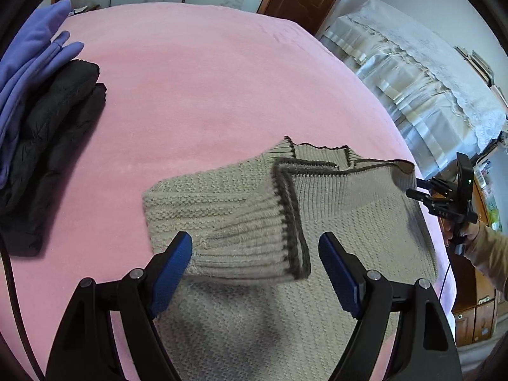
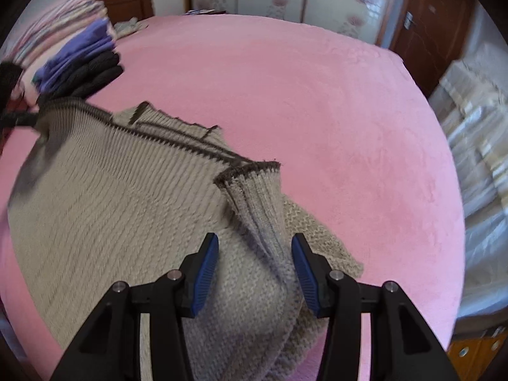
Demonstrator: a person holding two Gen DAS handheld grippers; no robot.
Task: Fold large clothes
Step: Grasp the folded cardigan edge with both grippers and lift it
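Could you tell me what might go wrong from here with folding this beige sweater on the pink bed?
1. The sleeve cuff lies loosely between the open left tongs; it could slide off the sweater.
2. The fold between the right tongs may be gripped unevenly, dragging the sweater crooked.
3. The sweater's edge sits near the bed edge and might slip off.

Pink bed (image 1: 206, 73): sweater (image 1: 349, 222), folded clothes (image 1: 47, 120).

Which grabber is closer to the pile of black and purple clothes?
Left. The left gripper hovers over the beige sweater, beside the folded pile. The right gripper is at the sweater's far side.
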